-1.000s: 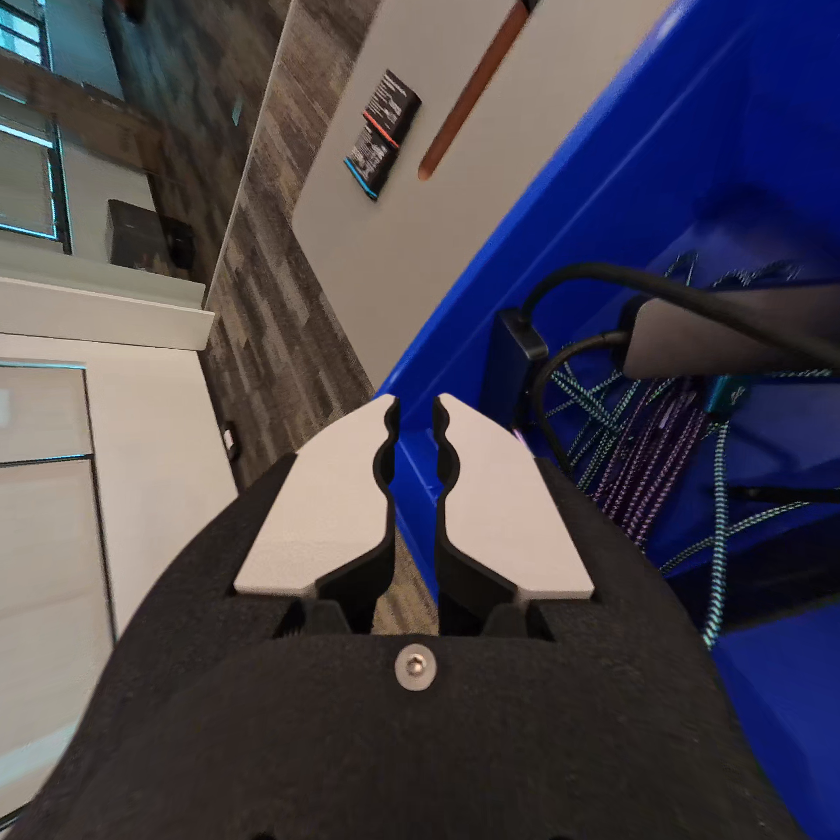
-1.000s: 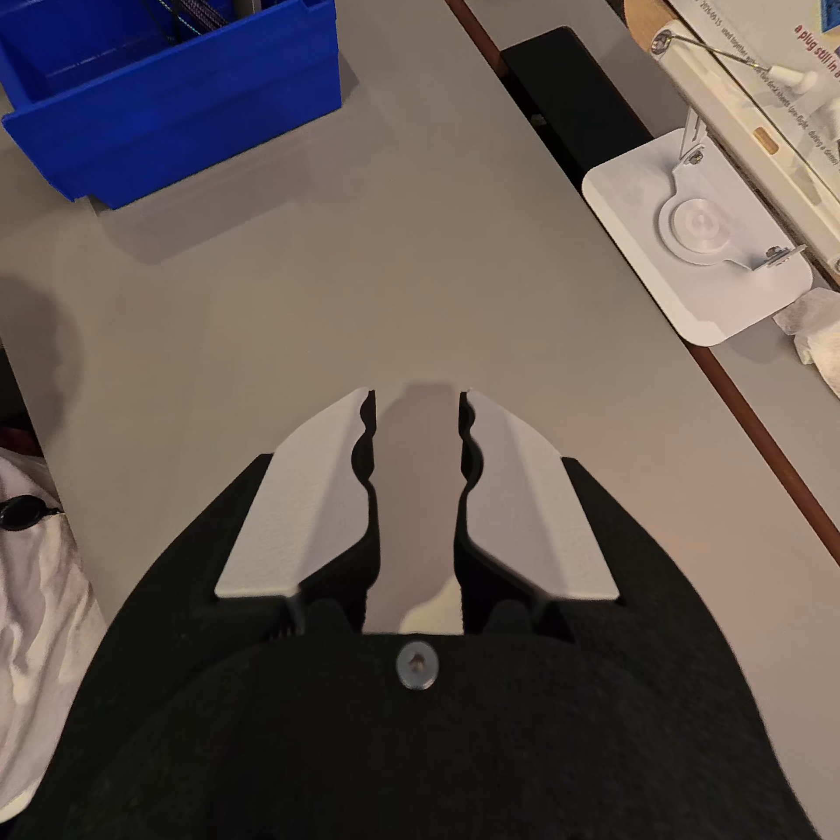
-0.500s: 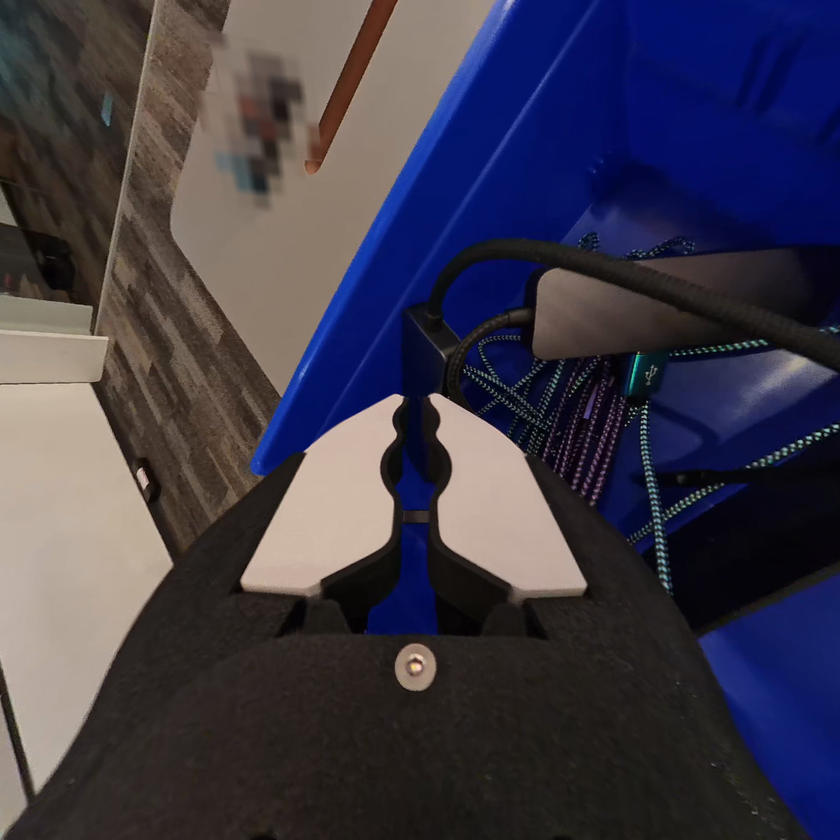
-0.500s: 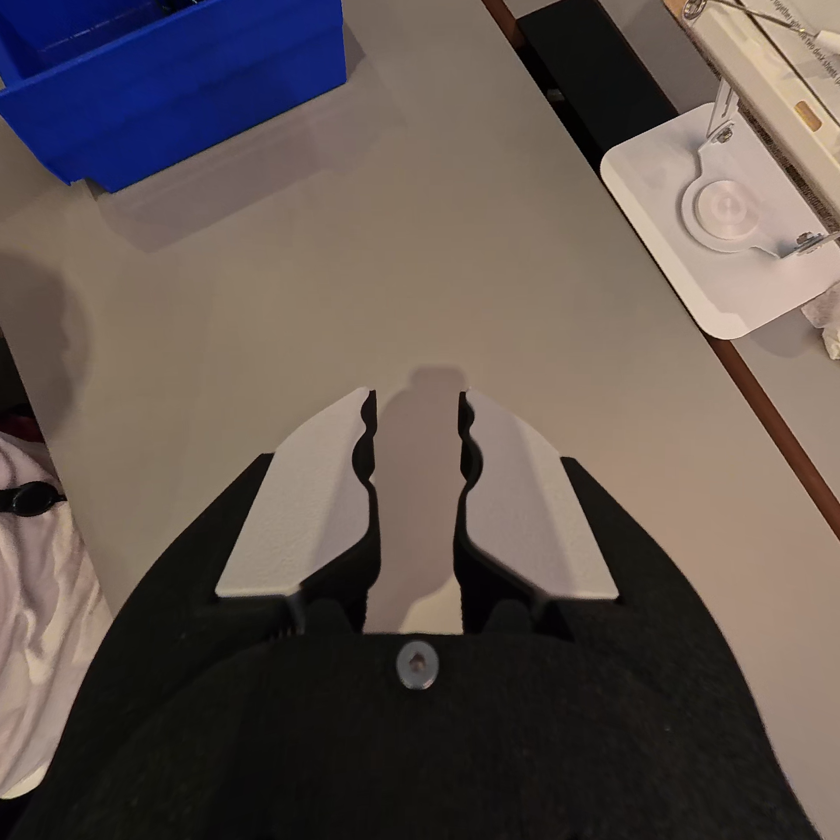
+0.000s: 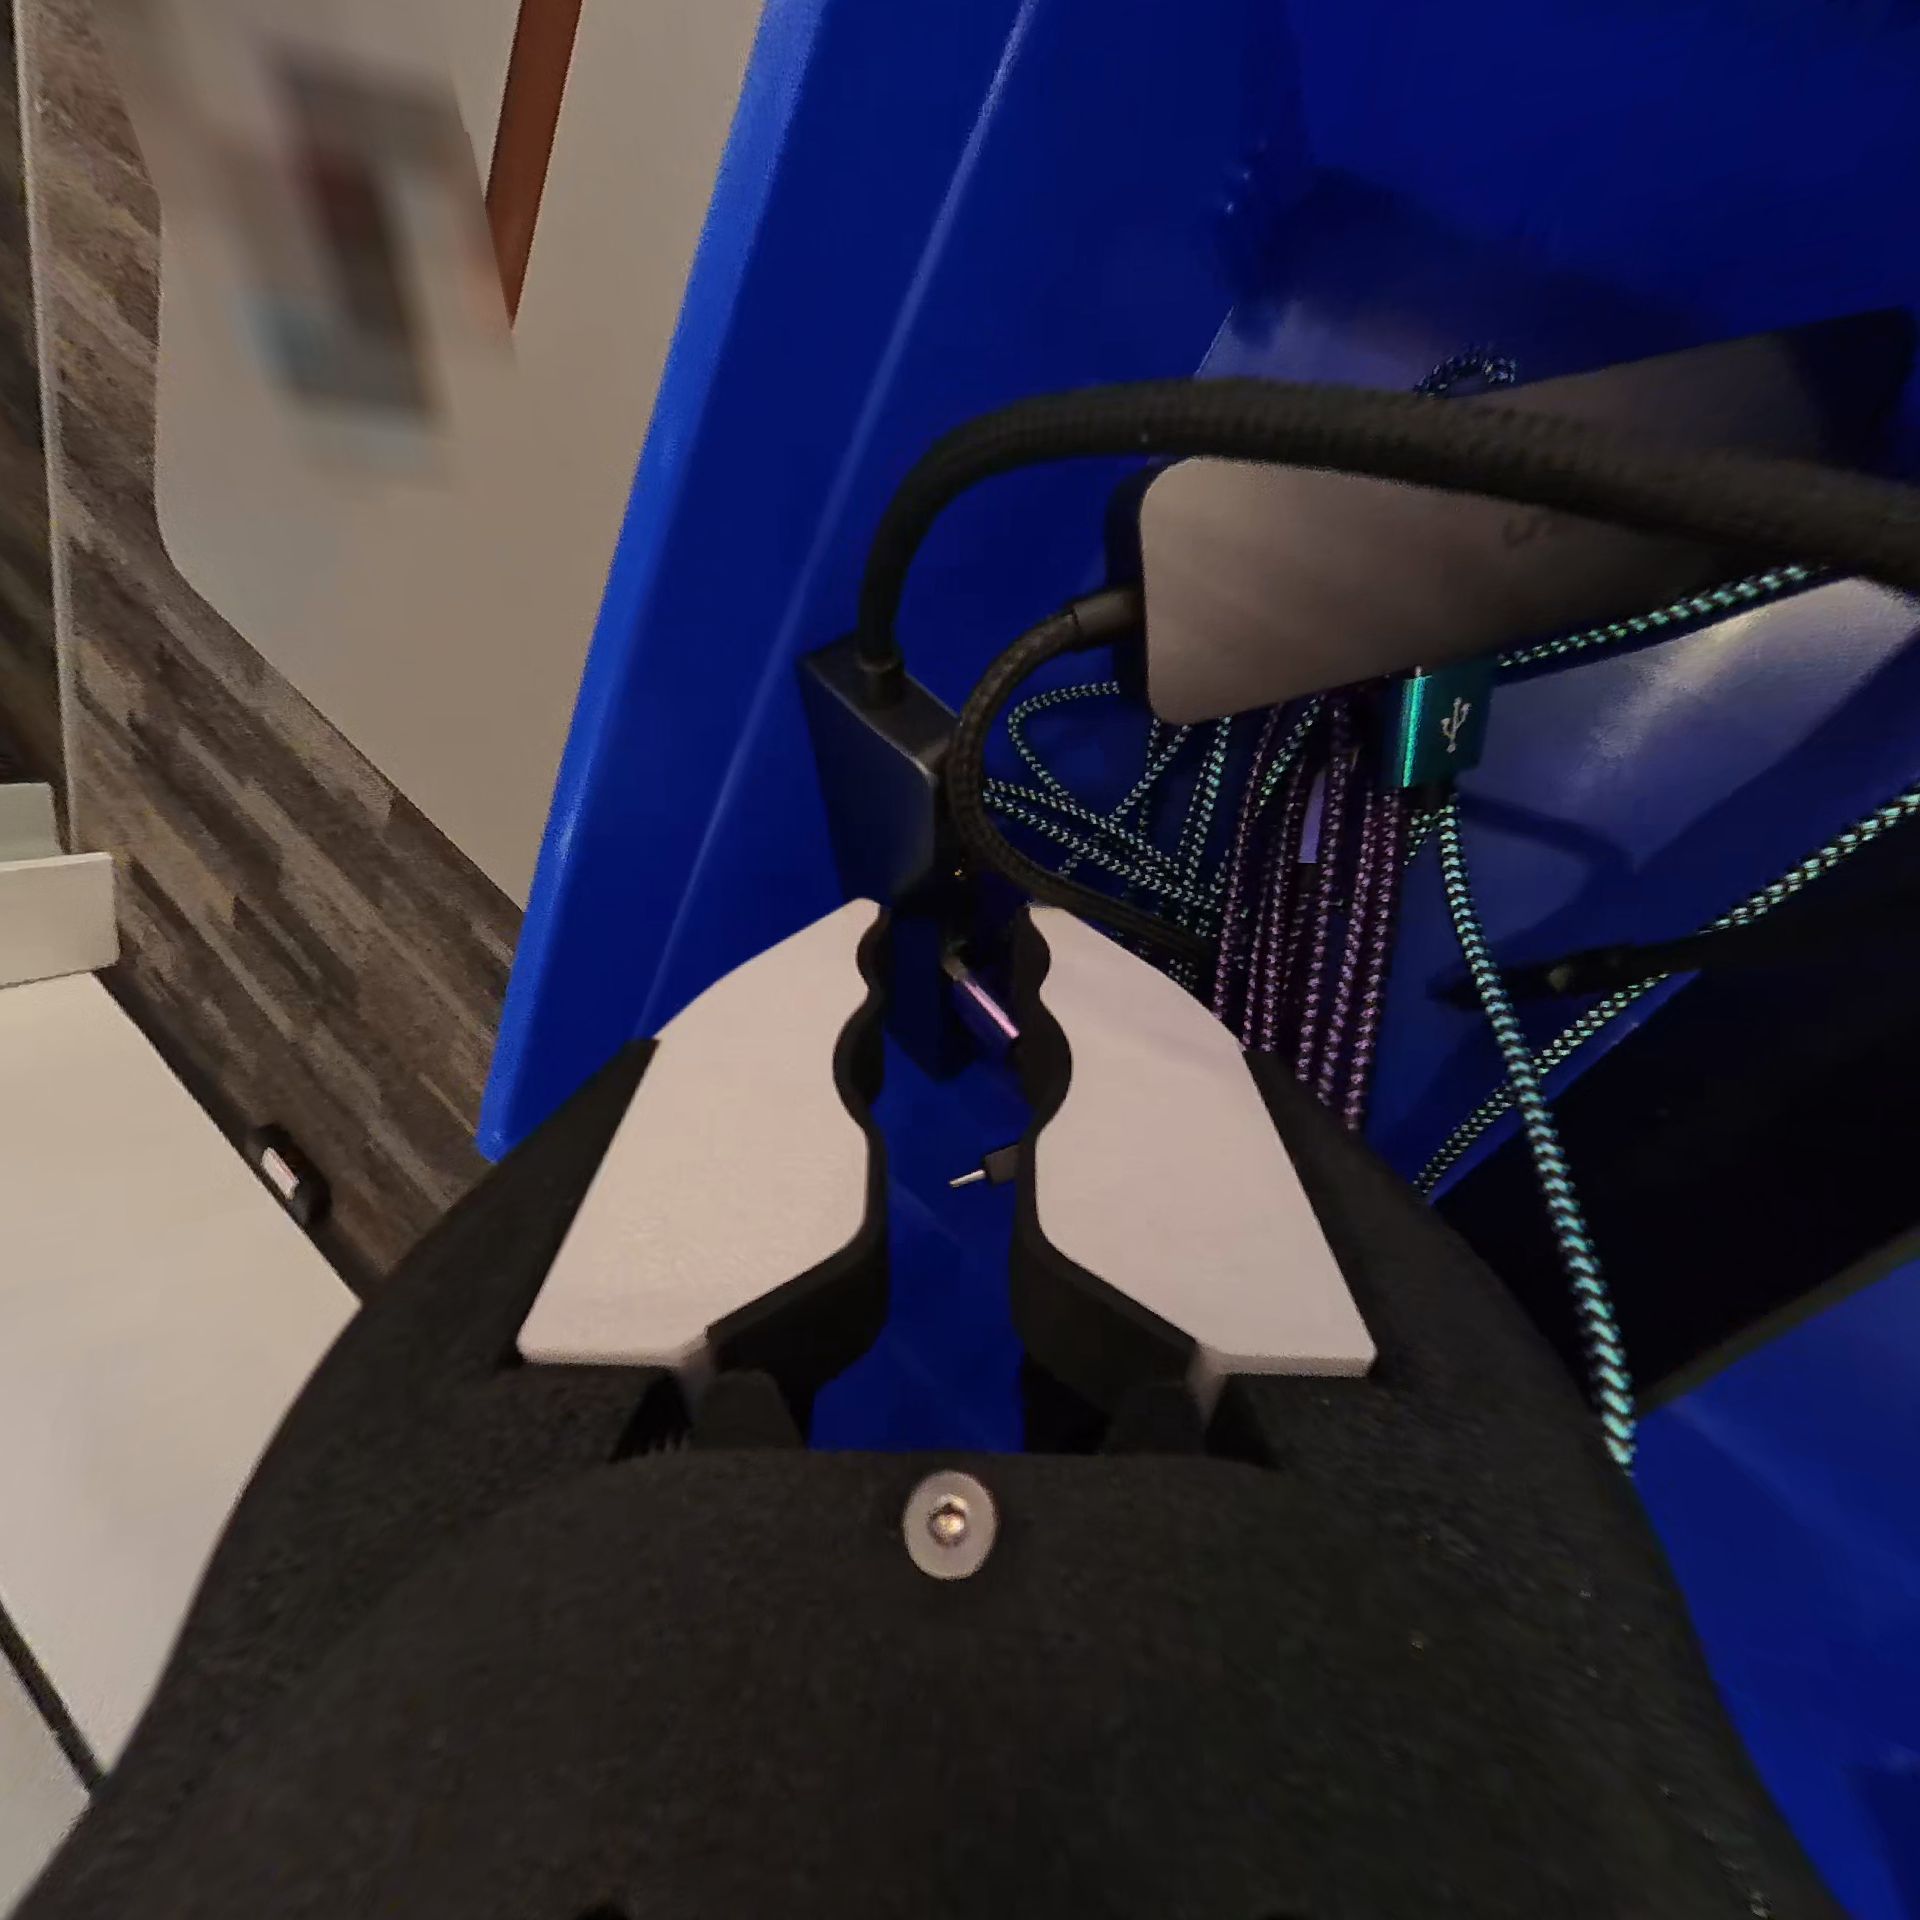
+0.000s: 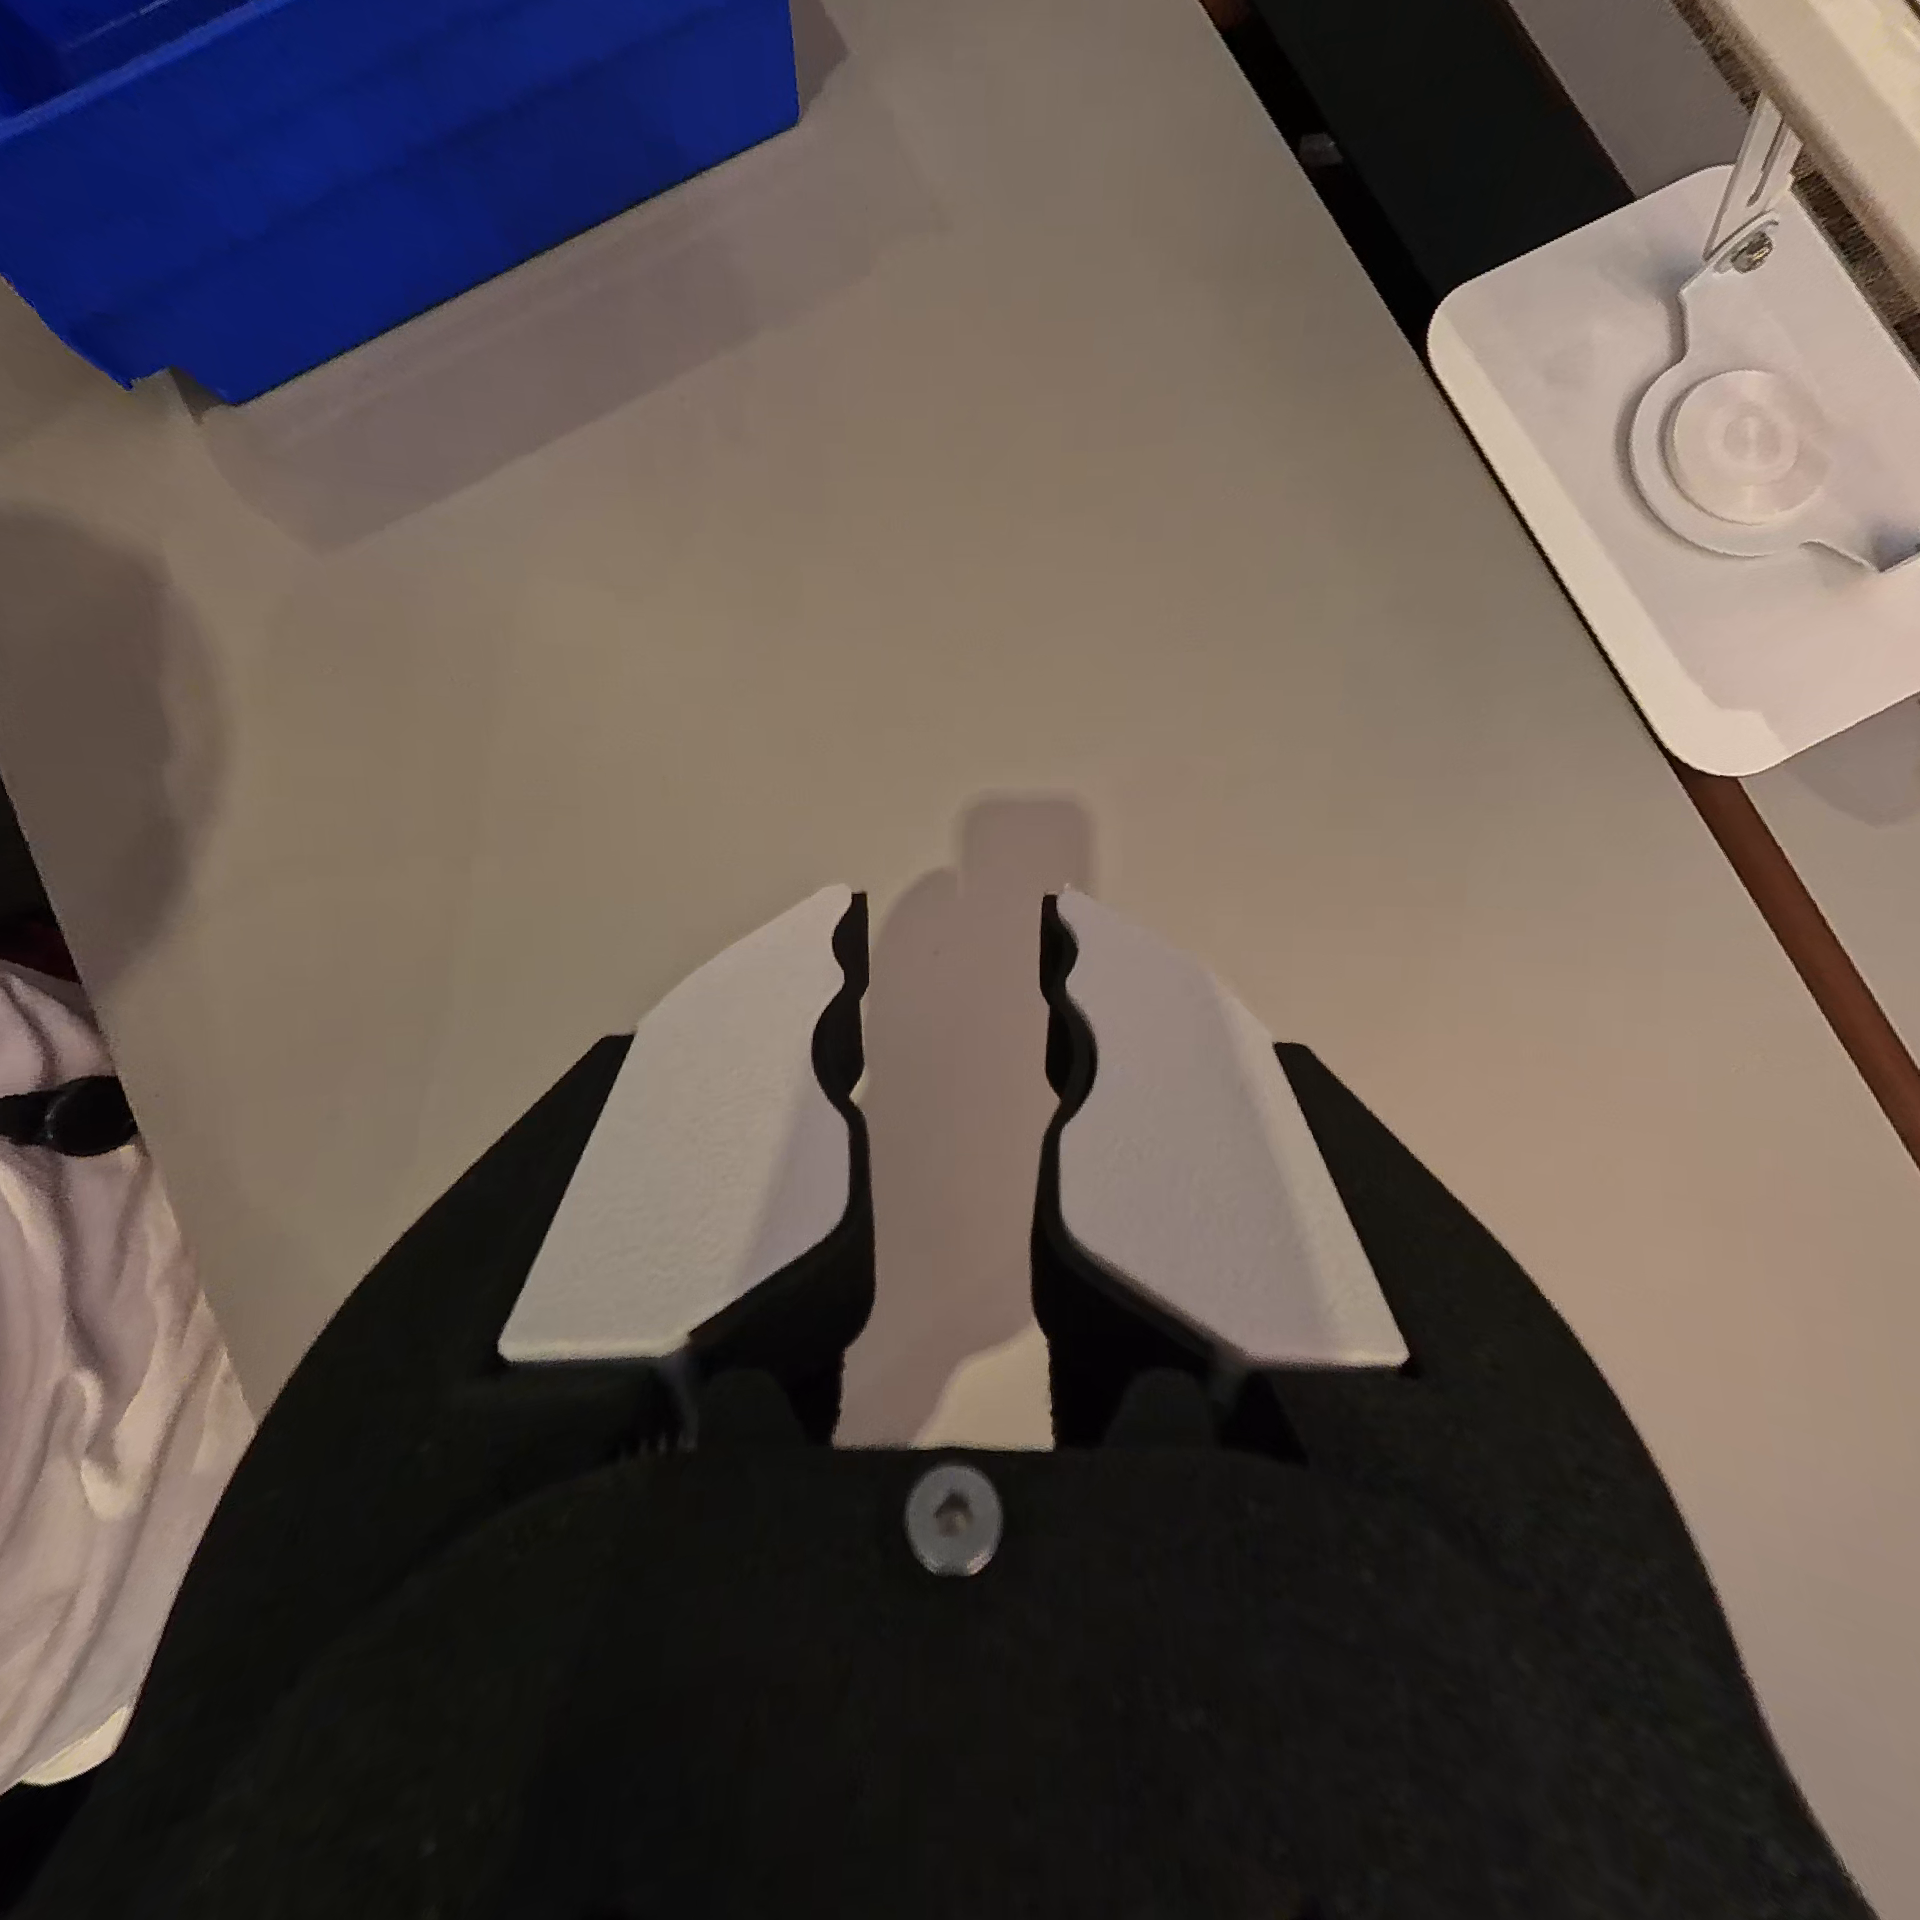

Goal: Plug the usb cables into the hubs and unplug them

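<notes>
In the left wrist view a blue bin (image 5: 935,312) holds a small dark hub (image 5: 883,769) standing against its wall and a flat grey hub (image 5: 1455,582), each with a black braided cable (image 5: 1351,426). Purple braided cables (image 5: 1309,935) and teal ones (image 5: 1507,1039) lie tangled below, with a teal USB plug (image 5: 1439,727) under the flat hub. My left gripper (image 5: 954,920) is open, its tips at the dark hub's lower end, and a purple connector (image 5: 982,1013) shows in the gap. My right gripper (image 6: 951,899) is open and empty above the grey table (image 6: 1039,520).
In the right wrist view the blue bin (image 6: 416,156) stands at the table's far left. A white stand base (image 6: 1662,468) sits past the table's right edge. A white cloth (image 6: 83,1247) lies off the left edge. Patterned floor (image 5: 260,831) shows beyond the bin. Some 50 cm of space lies between my two pairs of fingers. The teal USB plug (image 5: 1439,727) is closer to my left gripper, around 7 cm from its tips; the right tips are 45 cm off.
My left gripper has moved over the bin's edge toward the dark hub; its jaws narrowed, then opened wider. My right gripper has drifted a little over the table, still open.
</notes>
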Demonstrator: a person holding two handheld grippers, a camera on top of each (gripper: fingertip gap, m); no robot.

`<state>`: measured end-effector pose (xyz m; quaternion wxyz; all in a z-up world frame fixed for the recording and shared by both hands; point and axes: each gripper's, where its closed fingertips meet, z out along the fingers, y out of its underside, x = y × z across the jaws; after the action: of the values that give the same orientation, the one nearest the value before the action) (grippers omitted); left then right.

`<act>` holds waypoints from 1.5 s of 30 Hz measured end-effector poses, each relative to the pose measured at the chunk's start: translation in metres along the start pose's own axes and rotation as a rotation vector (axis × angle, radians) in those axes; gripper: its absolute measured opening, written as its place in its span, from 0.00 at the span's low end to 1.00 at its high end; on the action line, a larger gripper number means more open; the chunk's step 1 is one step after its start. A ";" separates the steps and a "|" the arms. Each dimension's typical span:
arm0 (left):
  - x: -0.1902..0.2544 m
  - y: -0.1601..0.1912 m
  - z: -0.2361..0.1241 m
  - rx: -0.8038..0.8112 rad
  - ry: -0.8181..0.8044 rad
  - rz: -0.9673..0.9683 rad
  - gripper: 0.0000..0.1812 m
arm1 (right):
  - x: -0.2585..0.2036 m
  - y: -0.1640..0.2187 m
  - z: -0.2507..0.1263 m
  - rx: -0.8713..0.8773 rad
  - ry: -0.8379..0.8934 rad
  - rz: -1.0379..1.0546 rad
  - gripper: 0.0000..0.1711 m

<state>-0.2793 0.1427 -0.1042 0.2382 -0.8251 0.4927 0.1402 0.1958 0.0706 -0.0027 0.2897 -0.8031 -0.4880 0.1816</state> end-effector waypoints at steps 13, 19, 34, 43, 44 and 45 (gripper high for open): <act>-0.014 -0.010 0.012 -0.093 -0.255 0.142 0.13 | -0.005 -0.003 0.010 -0.015 -0.035 -0.007 0.16; -0.017 -0.010 0.020 -0.150 -0.318 0.129 0.11 | -0.008 0.001 0.006 -0.014 -0.039 -0.007 0.16; -0.077 -0.049 -0.103 0.154 -0.642 -0.081 0.08 | -0.011 0.010 -0.009 0.061 -0.061 0.041 0.15; -0.040 -0.171 -0.216 0.386 -0.762 0.118 0.06 | -0.027 -0.021 -0.010 0.282 -0.174 0.221 0.15; -0.027 -0.190 -0.221 0.419 -0.766 0.150 0.06 | -0.034 -0.028 -0.012 0.325 -0.222 0.237 0.15; -0.014 -0.207 -0.224 0.441 -0.765 0.173 0.06 | -0.041 -0.034 -0.015 0.359 -0.268 0.257 0.15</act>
<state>-0.1043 0.1174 0.1447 0.5608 -0.5992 0.4545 0.3462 0.1627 0.0415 0.0308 0.3349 -0.7631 -0.3759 0.4052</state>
